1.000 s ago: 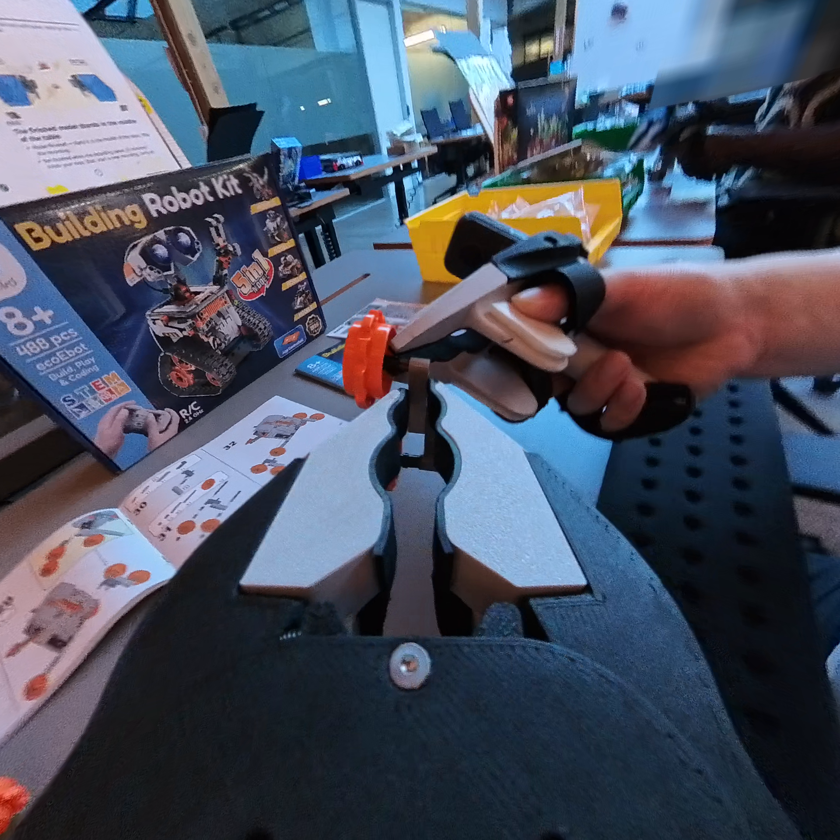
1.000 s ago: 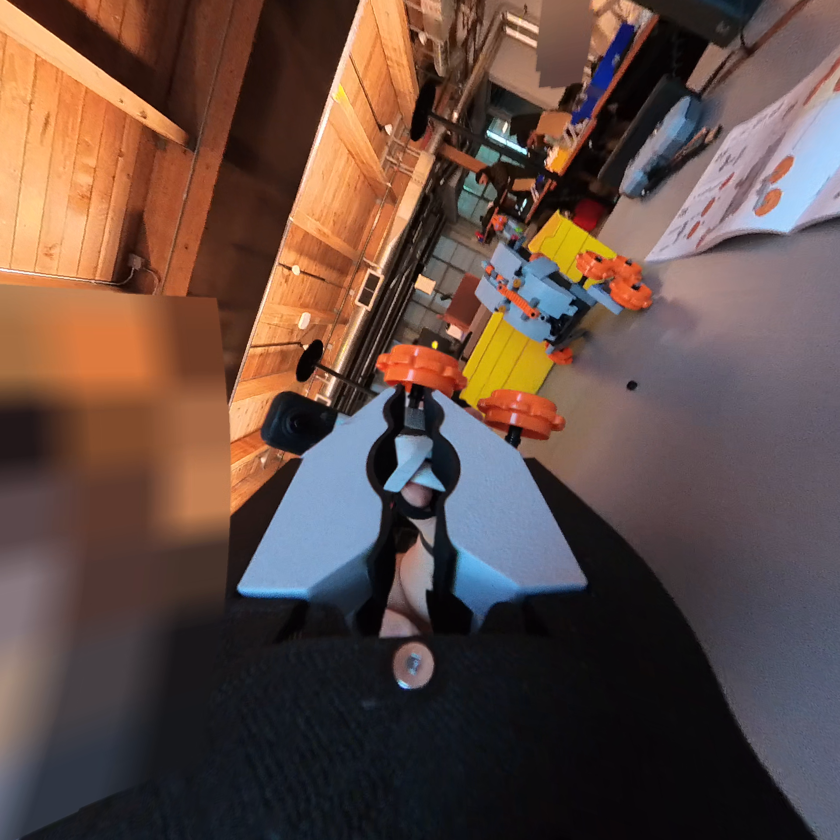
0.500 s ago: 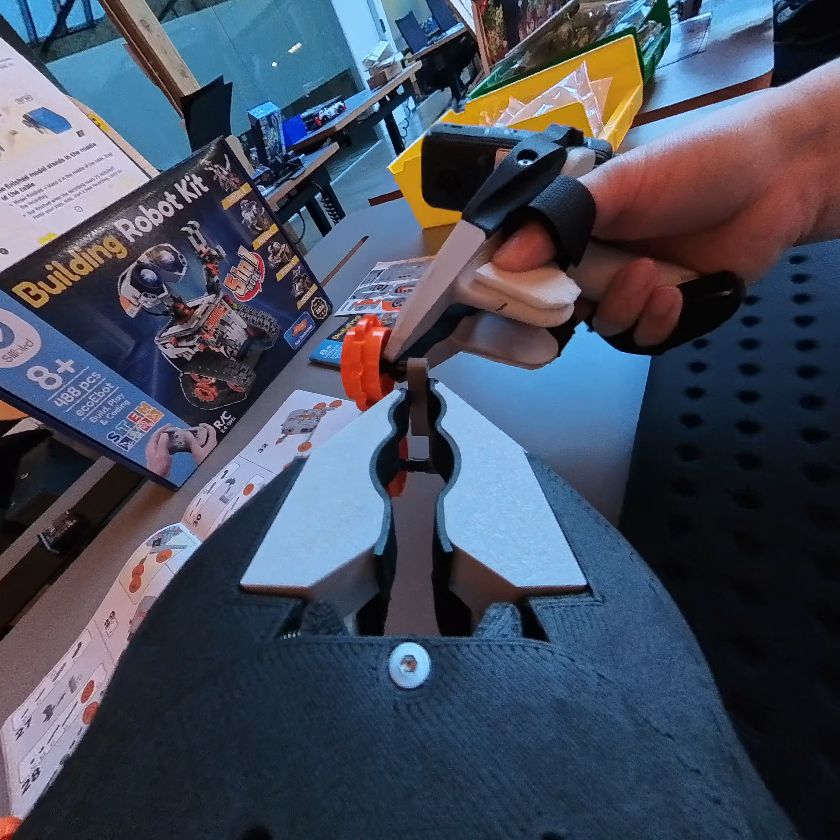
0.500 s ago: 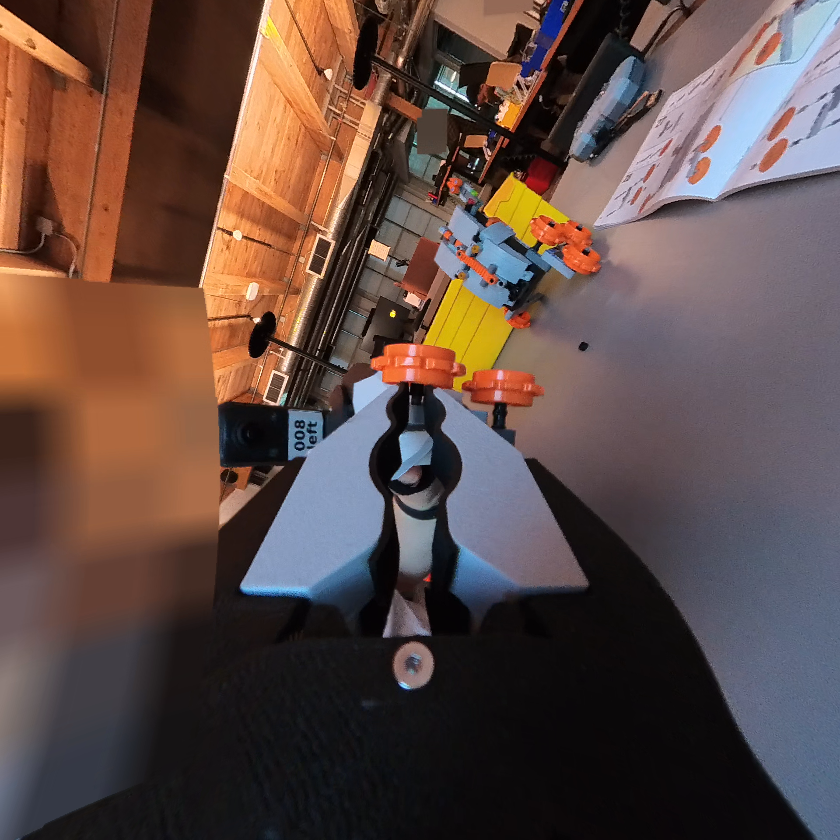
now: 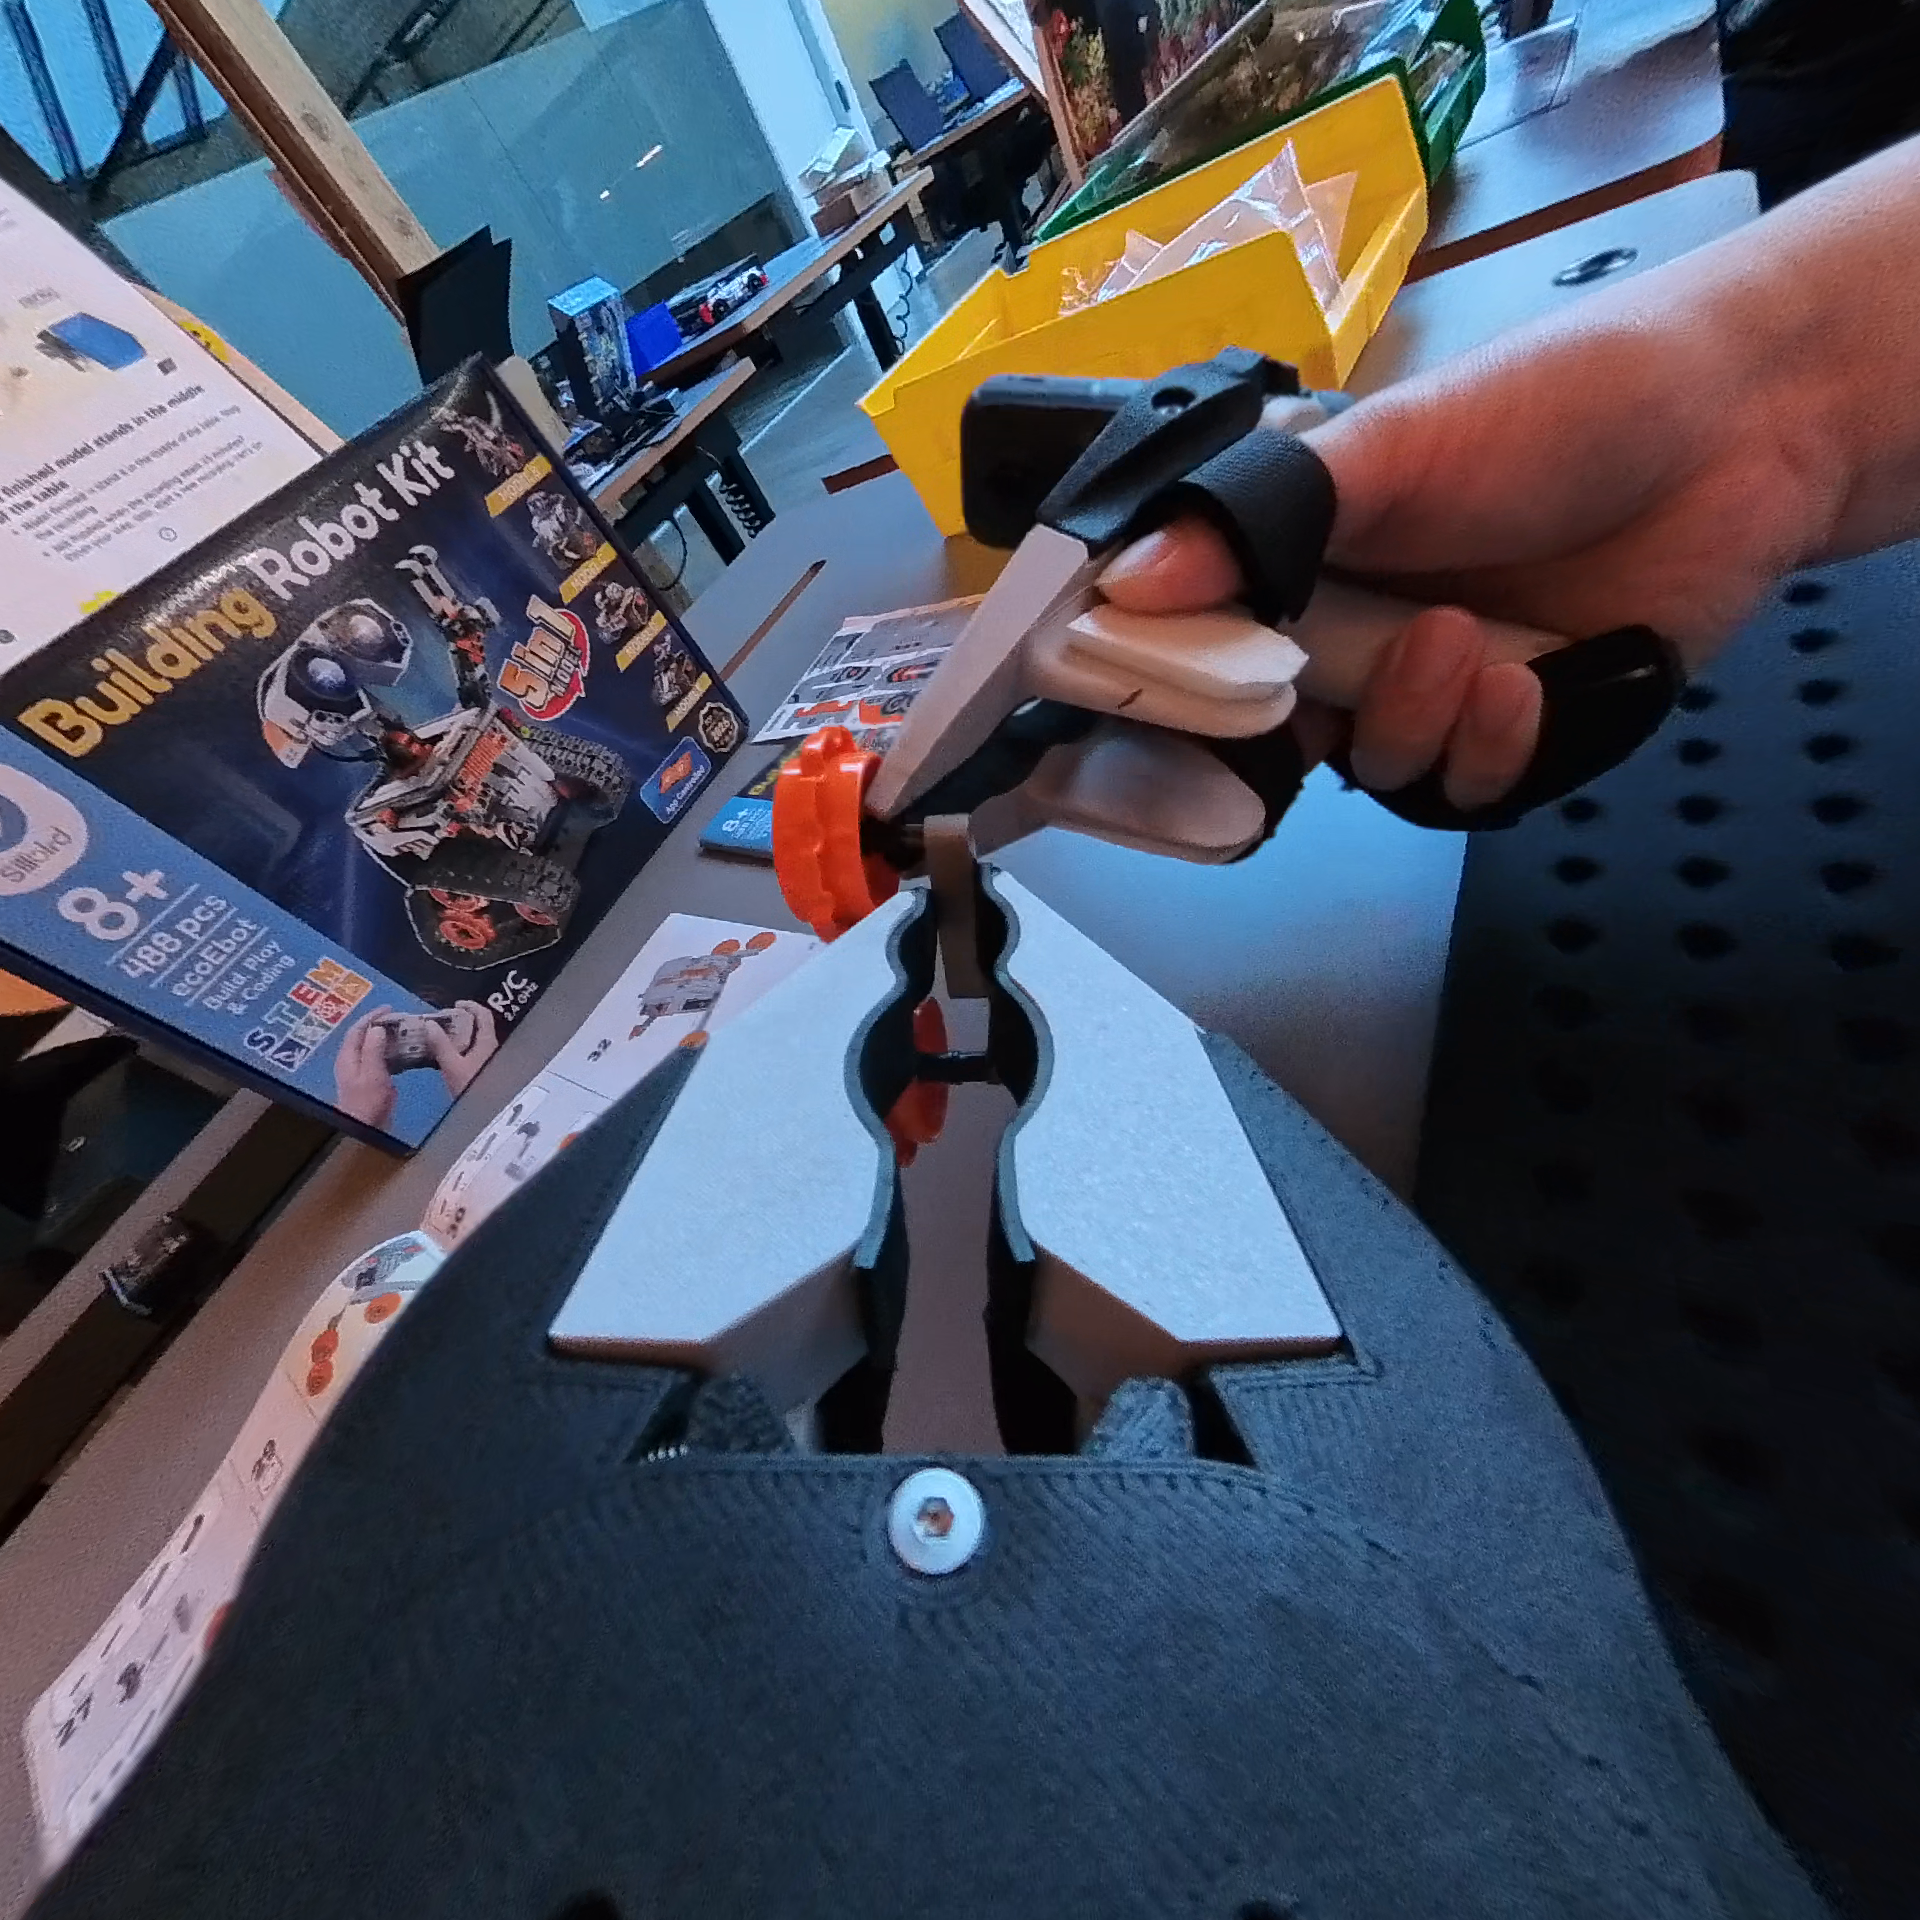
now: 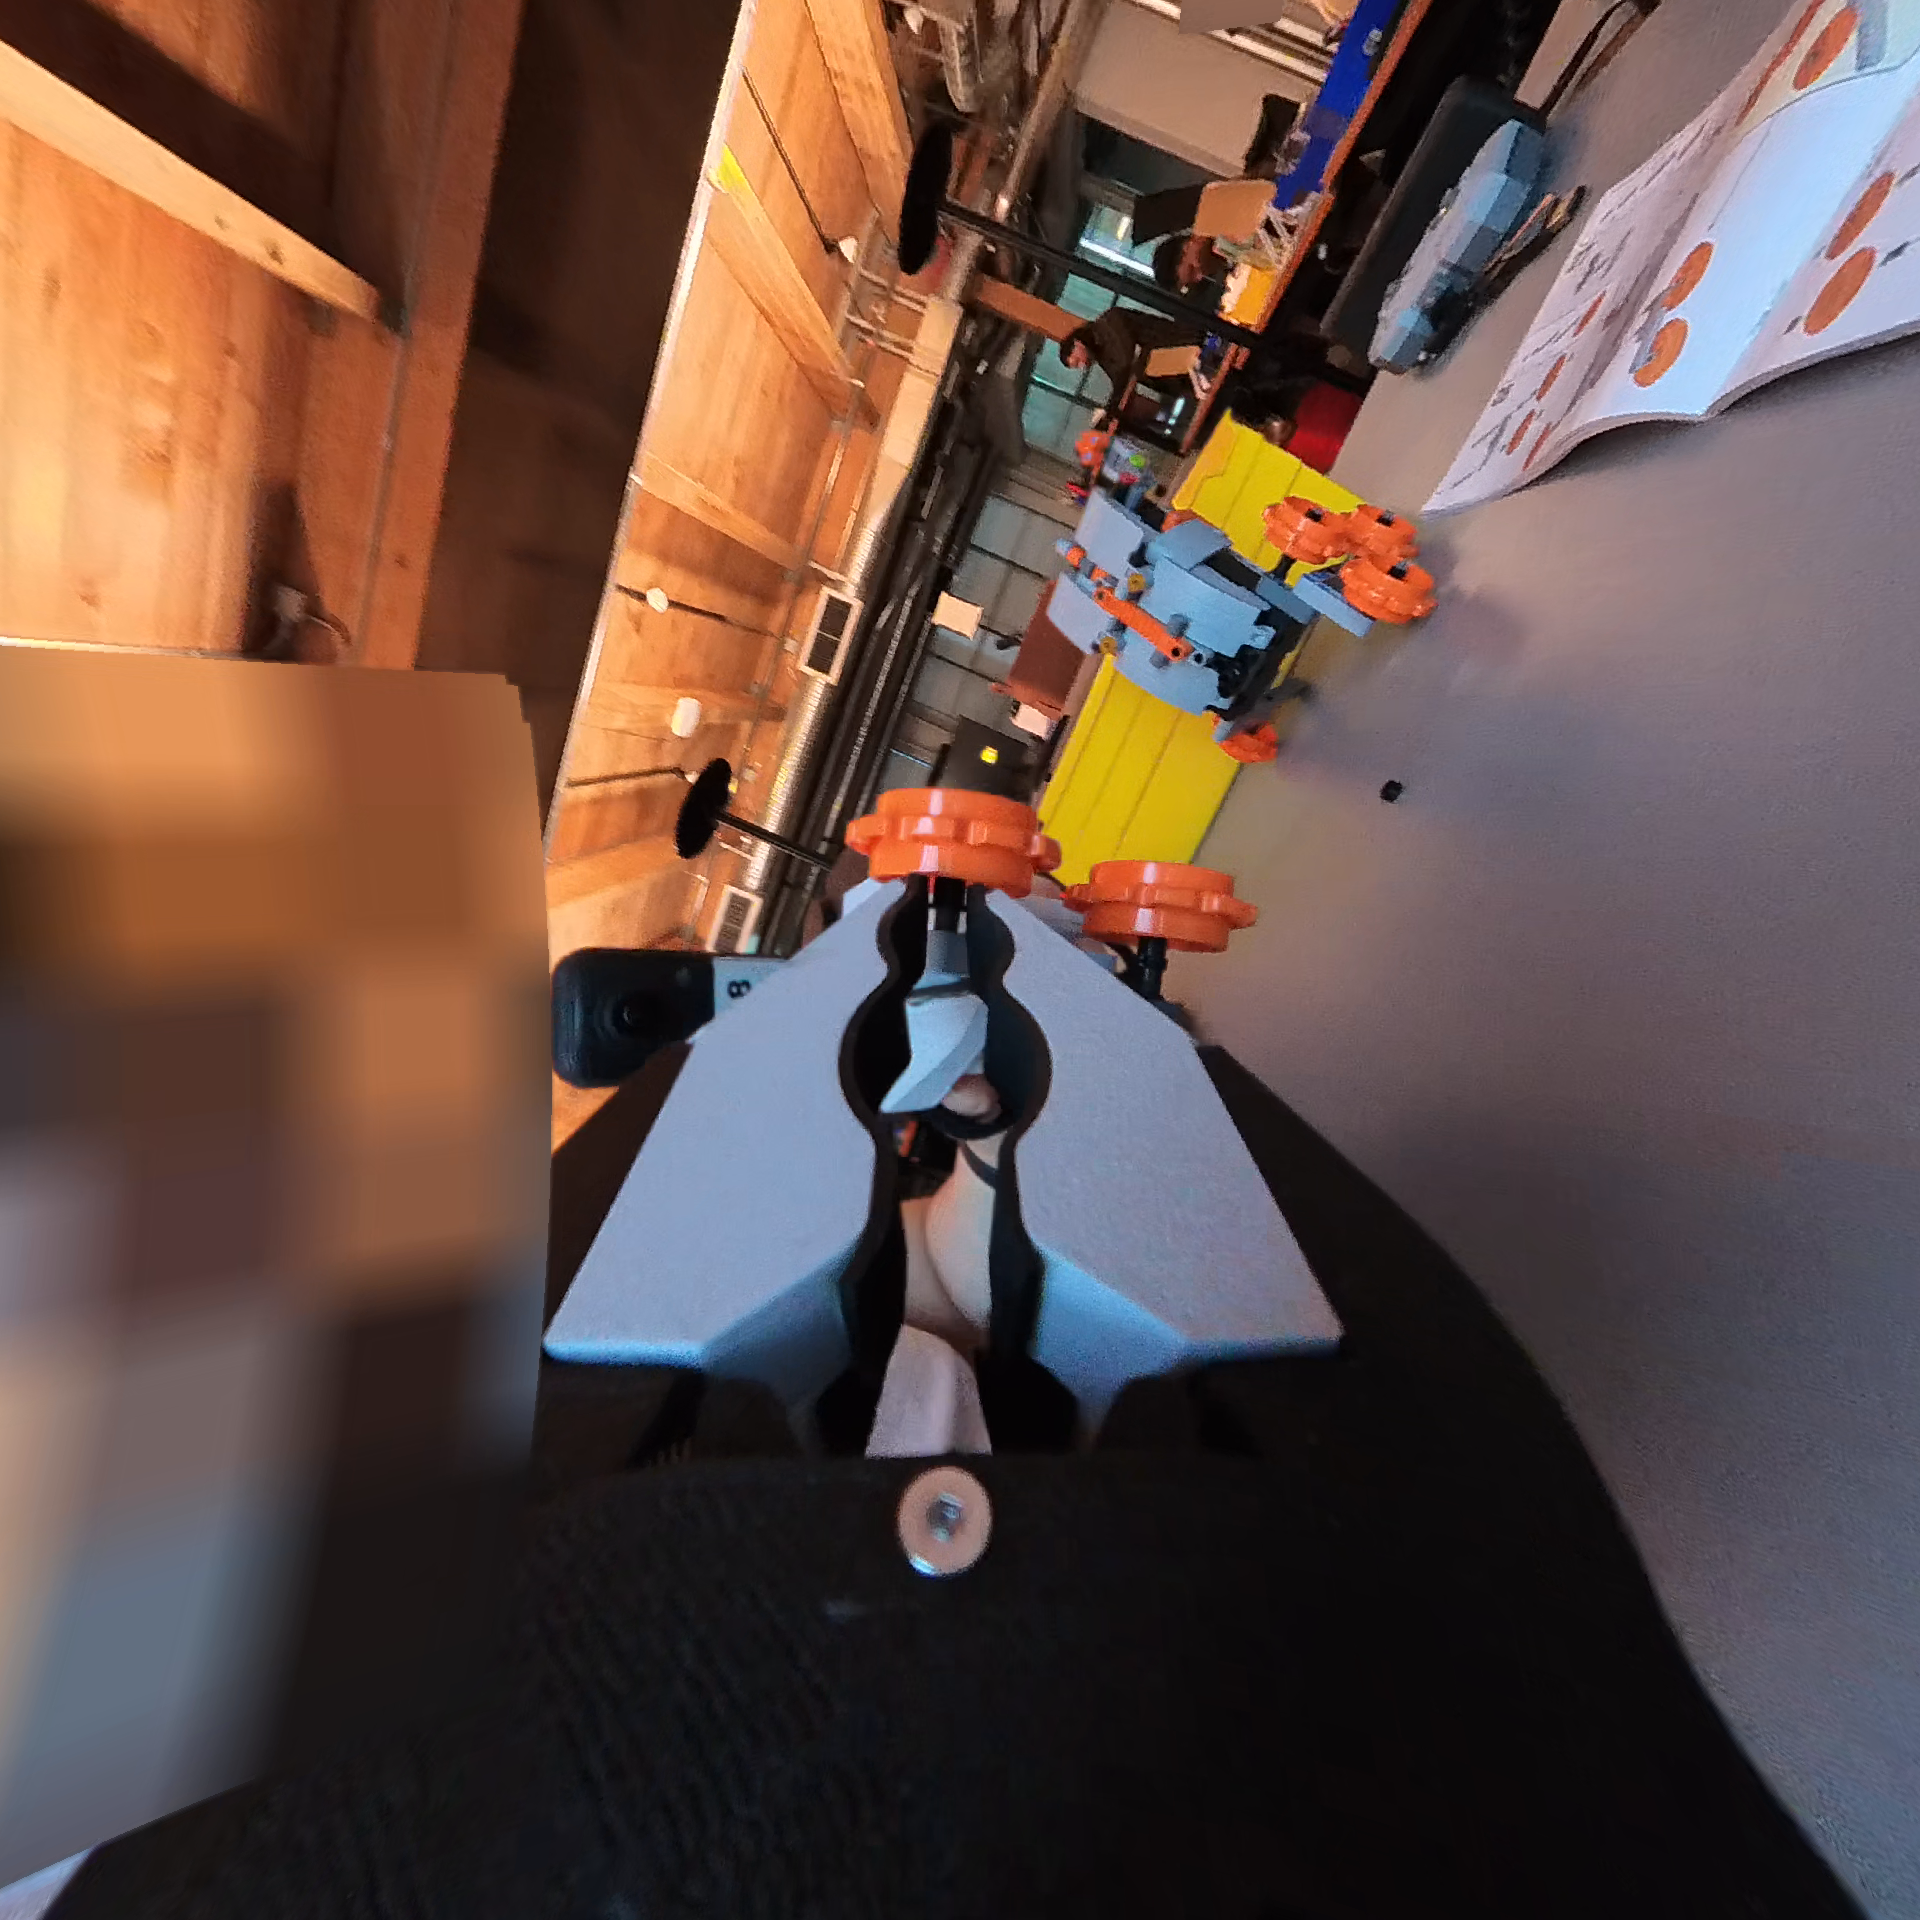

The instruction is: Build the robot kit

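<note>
The left gripper [image 5: 954, 904] is clenched on a small grey bar [image 5: 948, 940] that carries an orange wheel [image 5: 826, 831] at its upper end and a second orange wheel [image 5: 920, 1081] lower down, seen through the gap between the fingers. The right gripper [image 5: 904, 790], held in a person's hand [image 5: 1538, 582] above a grey table [image 5: 1299, 966], pinches the black axle just beside the upper wheel. In the right wrist view, the right gripper [image 6: 940, 914] is closed on that axle under the first wheel [image 6: 951, 844], with the second wheel [image 6: 1158, 904] just beside it and the grey bar [image 6: 940, 1023] showing between the fingers. Left of the grippers stands a blue toy kit box [image 5: 343, 727], leaning, with an open instruction booklet [image 5: 540, 1122] lying in front of it. A yellow bin [image 5: 1174, 291] holding clear bags sits farther back on the table. The right wrist view also shows a partly built grey model [image 6: 1195, 613] with orange wheels resting on the table [image 6: 1662, 935], well apart from the grippers.
</note>
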{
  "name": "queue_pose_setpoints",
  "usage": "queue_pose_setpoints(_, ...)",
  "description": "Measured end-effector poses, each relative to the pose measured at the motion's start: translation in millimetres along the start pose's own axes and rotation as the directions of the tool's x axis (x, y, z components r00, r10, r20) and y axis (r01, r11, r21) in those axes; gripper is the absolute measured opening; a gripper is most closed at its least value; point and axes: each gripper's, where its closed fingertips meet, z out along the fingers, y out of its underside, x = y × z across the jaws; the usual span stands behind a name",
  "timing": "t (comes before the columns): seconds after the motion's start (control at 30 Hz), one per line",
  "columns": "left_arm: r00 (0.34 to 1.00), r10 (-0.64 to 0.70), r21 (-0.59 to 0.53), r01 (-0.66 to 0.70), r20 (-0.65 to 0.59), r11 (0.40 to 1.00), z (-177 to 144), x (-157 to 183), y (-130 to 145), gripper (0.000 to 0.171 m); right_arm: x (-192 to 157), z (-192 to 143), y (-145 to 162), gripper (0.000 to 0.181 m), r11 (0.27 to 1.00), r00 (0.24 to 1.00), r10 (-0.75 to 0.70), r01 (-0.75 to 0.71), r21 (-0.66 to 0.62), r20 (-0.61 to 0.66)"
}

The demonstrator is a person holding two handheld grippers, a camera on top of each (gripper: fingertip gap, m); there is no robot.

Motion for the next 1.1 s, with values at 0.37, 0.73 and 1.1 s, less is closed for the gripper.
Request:
queue_pose_setpoints(0.37,0.998,-0.057,0.061,0.054,0.038,0.997,-1.0,-4.5,-4.5,0.006,-4.3,2.9,-5.4,0.006,0.997,0.999,-0.034,0.035,0.076,-0.010)
queue_pose_setpoints(0.73,0.952,-0.304,0.158,0.304,-0.025,0.940,-6.9,-5.3,-13.0,0.009,-14.9,8.6,-1.9,0.005,0.978,0.986,-0.166,0.166,0.123,-0.015)
queue_pose_setpoints(1.1,0.966,-0.214,0.131,0.196,0.147,0.972,-5.1,-13.1,-12.2,0.009,-17.8,8.9,-7.9,0.005,0.951,0.981,-0.194,0.183,0.249,0.021)
